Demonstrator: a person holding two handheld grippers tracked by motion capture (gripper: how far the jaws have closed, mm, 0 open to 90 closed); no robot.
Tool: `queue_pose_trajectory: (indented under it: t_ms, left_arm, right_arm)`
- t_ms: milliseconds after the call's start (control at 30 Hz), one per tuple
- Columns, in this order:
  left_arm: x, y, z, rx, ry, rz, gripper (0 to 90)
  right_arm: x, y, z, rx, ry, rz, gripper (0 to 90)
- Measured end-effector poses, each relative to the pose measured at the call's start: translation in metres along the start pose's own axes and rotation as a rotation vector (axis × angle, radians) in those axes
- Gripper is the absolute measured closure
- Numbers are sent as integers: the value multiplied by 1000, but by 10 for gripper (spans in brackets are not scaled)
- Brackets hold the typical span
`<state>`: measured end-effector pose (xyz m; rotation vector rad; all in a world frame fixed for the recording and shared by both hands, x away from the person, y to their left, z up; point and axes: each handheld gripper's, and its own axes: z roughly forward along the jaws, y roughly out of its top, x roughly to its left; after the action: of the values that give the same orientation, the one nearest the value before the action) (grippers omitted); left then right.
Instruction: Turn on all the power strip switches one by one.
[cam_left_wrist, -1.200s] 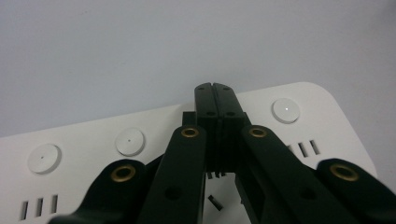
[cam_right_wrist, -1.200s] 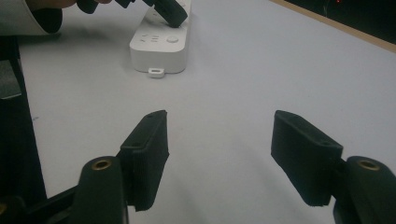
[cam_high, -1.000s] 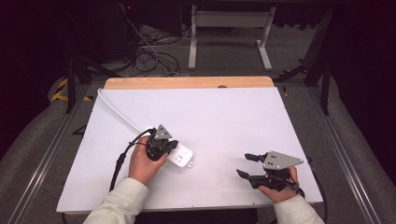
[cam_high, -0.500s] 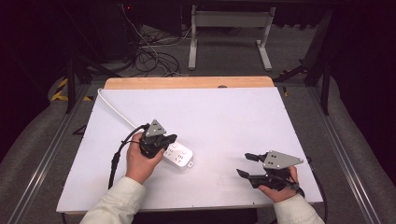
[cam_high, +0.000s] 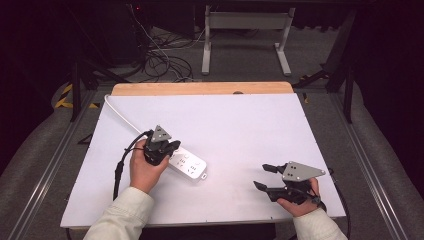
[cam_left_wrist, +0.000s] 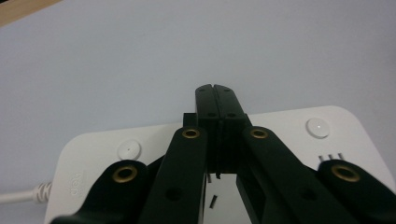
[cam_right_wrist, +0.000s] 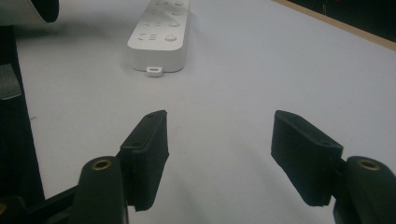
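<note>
A white power strip (cam_high: 189, 165) lies on the white table top (cam_high: 240, 125), left of centre, and its white cord (cam_high: 120, 115) runs off to the far left corner. My left gripper (cam_high: 169, 148) hangs over the strip's cord end with its jaws pressed together. In the left gripper view the shut left gripper (cam_left_wrist: 217, 91) sits just above the strip (cam_left_wrist: 327, 126), with no object visible between the tips. My right gripper (cam_high: 263, 176) rests near the front right, open, jaws pointing left. In the right gripper view the right gripper (cam_right_wrist: 219, 140) holds nothing, and the strip (cam_right_wrist: 161, 32) lies farther off.
A wooden strip (cam_high: 200, 88) borders the table's far edge. Beyond it are floor cables (cam_high: 160, 60) and a metal stand (cam_high: 245, 35). Metal rails run along both sides of the table. A sleeve (cam_high: 120, 215) comes in at the front left.
My left gripper has shifted a little left and away along the power strip toward its cord end. The right gripper has stayed put and open.
</note>
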<state>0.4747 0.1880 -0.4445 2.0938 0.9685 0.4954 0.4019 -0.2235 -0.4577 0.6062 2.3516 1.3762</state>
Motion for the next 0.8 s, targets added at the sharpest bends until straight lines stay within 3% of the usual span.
queue_pose_trajectory:
  t_ms: [133, 367, 800]
  left_arm:
    - [6, -3, 2, 9, 6, -22, 900]
    - [12, -6, 8, 28, -18, -49, 900]
    - [12, -9, 16, 63, -28, -49, 900]
  right_arm:
    - [0, 0, 0, 0, 1, 1, 370]
    - [0, 0, 0, -1, 3, 2, 369]
    - [0, 0, 0, -1, 4, -2, 368]
